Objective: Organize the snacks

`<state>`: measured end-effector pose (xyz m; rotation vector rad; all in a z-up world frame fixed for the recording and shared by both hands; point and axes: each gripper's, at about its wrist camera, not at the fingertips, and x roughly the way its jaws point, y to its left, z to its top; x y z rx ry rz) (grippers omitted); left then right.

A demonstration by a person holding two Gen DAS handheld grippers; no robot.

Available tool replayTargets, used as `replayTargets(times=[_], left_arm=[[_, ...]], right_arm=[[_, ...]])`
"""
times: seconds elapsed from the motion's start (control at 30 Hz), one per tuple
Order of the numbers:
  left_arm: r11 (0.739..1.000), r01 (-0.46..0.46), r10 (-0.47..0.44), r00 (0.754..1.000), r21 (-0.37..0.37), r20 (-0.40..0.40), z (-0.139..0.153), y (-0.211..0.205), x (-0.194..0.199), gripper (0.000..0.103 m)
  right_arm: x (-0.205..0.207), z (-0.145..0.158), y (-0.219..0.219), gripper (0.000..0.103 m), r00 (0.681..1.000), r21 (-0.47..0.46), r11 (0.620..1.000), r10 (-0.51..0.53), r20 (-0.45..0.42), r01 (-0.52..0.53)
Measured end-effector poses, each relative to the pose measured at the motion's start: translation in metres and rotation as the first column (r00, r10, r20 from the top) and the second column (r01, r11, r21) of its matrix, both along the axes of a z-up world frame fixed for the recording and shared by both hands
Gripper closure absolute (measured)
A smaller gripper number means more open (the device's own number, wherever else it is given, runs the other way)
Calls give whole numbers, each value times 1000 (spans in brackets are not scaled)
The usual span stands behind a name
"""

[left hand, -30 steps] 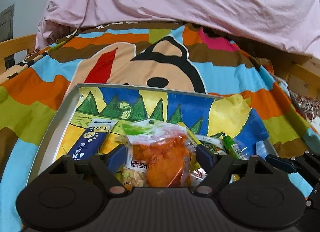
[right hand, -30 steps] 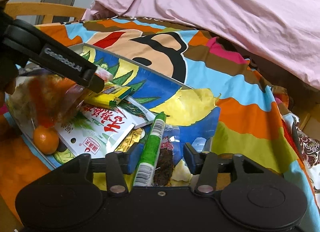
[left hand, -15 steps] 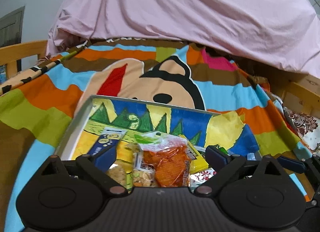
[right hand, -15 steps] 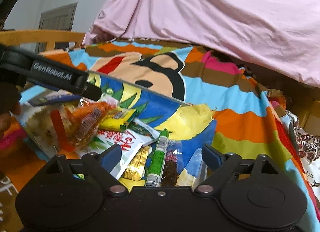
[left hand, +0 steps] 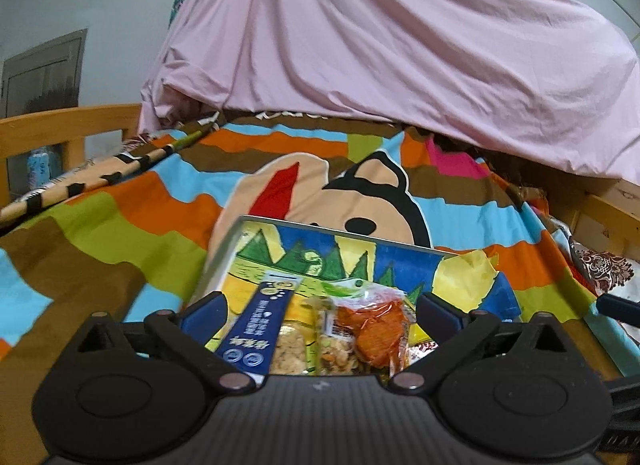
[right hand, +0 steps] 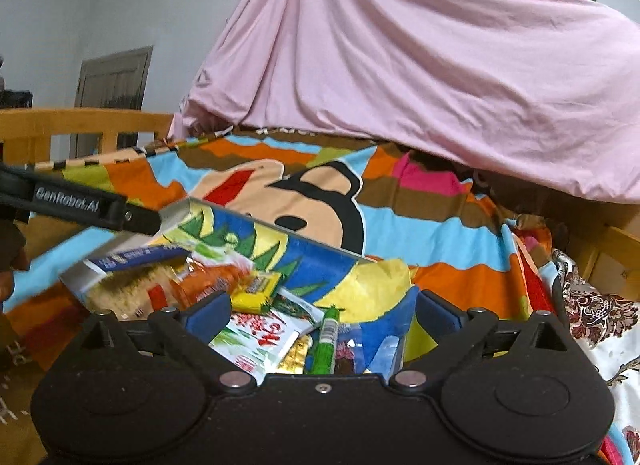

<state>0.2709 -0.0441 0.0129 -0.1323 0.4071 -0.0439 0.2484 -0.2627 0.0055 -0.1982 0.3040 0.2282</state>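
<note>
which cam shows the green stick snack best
The right wrist view: the green stick snack lies in full length between the open right gripper's fingers, barcode visible. The left wrist view does not show it; other packets and the gripper cover that spot.

Left gripper (left hand: 322, 307), black ribbed body, blue finger pads, silver pivot screws, right gripper (right hand: 324, 307) identical, white "GenRobot.AI" lettering.

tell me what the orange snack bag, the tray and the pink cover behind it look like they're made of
Orange snack bag: clear glossy plastic film, probably; the orange pieces show through and it glints.
Tray: seemingly thin metal or coated board, going by its grey rim and printed base.
Pink cover: matte woven cloth, draped in soft folds.
</note>
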Motion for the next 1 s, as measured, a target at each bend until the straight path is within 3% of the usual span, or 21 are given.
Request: replayTargets(times=[0.23, 0.47, 1.0], left_arm=[[997, -46, 49, 998, -55, 45, 12, 18, -29, 1], [997, -62, 66, 995, -55, 79, 24, 30, -58, 1], [995, -97, 94, 988, 18, 119, 40, 43, -130, 1]], right_arm=[[-23, 21, 1, 2, 1000, 44, 999, -11, 27, 10], [-49, 38, 4, 1, 999, 95, 995, -7, 44, 3], [-113, 53, 5, 1, 999, 153, 988, 31, 36, -36]])
